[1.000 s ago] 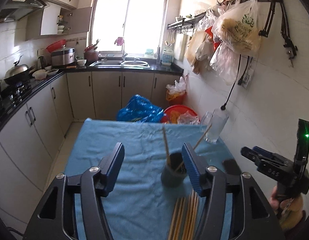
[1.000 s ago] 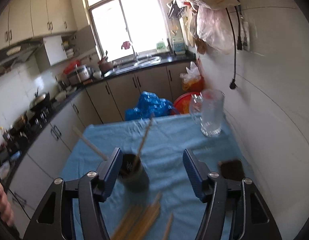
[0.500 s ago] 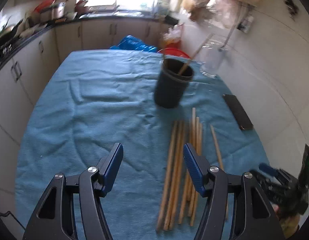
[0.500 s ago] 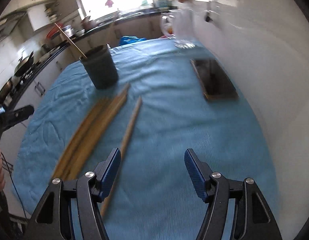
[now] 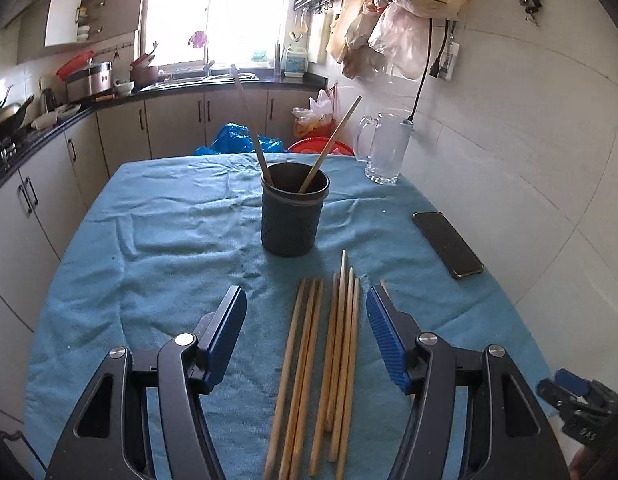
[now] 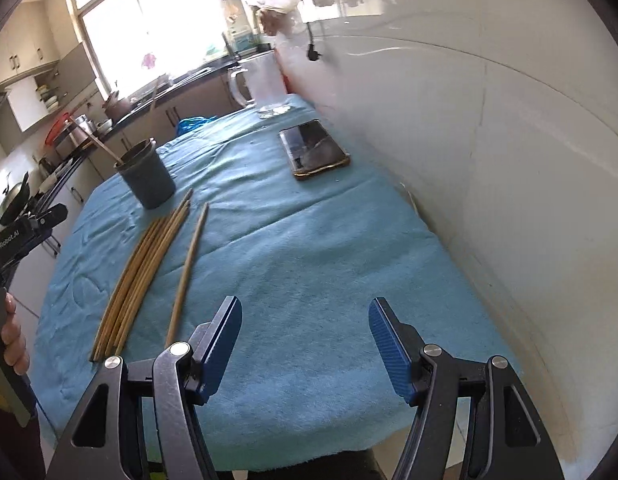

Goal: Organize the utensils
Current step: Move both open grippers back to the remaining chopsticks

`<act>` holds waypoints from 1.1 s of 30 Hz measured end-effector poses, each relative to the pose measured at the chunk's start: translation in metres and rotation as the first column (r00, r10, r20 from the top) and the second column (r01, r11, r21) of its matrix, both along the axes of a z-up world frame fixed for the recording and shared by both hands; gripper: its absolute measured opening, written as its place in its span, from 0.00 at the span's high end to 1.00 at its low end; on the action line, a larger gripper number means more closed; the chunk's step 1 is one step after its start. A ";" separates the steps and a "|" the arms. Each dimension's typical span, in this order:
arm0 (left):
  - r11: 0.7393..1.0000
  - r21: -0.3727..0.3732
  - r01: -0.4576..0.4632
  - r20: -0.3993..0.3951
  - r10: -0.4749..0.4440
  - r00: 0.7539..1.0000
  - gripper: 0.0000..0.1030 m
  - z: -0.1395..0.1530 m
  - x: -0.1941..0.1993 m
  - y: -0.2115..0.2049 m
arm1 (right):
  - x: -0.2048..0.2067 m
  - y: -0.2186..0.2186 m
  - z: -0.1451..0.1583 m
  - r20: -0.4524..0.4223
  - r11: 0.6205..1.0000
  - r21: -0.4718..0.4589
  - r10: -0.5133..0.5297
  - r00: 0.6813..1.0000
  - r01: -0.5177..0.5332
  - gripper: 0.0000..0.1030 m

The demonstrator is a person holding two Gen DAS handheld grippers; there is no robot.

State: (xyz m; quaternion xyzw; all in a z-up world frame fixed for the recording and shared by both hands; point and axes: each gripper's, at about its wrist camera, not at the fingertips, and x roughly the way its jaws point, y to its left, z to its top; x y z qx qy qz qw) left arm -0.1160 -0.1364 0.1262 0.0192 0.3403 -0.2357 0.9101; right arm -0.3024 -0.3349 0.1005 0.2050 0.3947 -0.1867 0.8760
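Table (image 5: 157, 216) under a blue cloth, against the tiled wall. Glass mug (image 5: 383, 148) at the far right corner, phone (image 5: 447, 244) flat near the right edge; neither is part of the job.

Holder (image 5: 294, 212): dark perforated cup, upright mid-table, 2 chopsticks already leaning in it. Looks light, so a sideways knock could tip it; drop sticks in from above, don't rake the rim.

Chopsticks (image 5: 329, 352): loose bundle lying flat on the cloth, just in front of the holder, tips pointing at it. I count about 7 in the pack, touching side by side, plus a stray (image 6: 187, 268) lying apart on the right.

Handling, my read: wooden, stiff, very light, thin and round, so they roll and slide out of a loose pinch. Packed tight, so grabbing just 1 is hard. The stray is the easy pick. Grip near mid-length for balance, jaws across the stick. Cloth is soft, so the fingers can press down into it to get under.

Left gripper (image 5: 303, 334): jaws spread wide, empty, straddling the bundle from above.

Right gripper (image 6: 305, 344): jaws spread, empty, over bare cloth at the near edge, stray stick just to its left.
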 end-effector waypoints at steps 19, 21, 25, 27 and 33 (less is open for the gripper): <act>0.984 0.107 -0.143 -0.072 0.151 0.986 0.39 -0.033 -0.021 0.098 | 0.082 0.061 -0.038 -0.001 0.949 0.032 0.315 0.949 -0.314 0.31; 0.986 0.099 -0.134 -0.124 0.146 0.981 0.39 -0.044 -0.015 0.098 | 0.091 0.069 -0.042 -0.013 0.937 0.037 0.347 0.938 -0.346 0.32; 0.993 0.095 -0.072 -0.186 0.088 0.979 0.44 -0.062 0.002 0.082 | 0.097 0.082 -0.046 -0.045 0.929 -0.008 0.368 0.929 -0.369 0.32; 0.995 0.093 -0.035 -0.216 0.054 0.975 0.48 -0.069 0.009 0.069 | 0.100 0.083 -0.051 -0.055 0.927 0.002 0.375 0.925 -0.376 0.35; 0.983 0.169 0.072 -0.248 -0.028 0.968 0.60 -0.096 0.022 0.026 | 0.113 0.088 -0.065 -0.106 0.927 -0.014 0.371 0.922 -0.375 0.42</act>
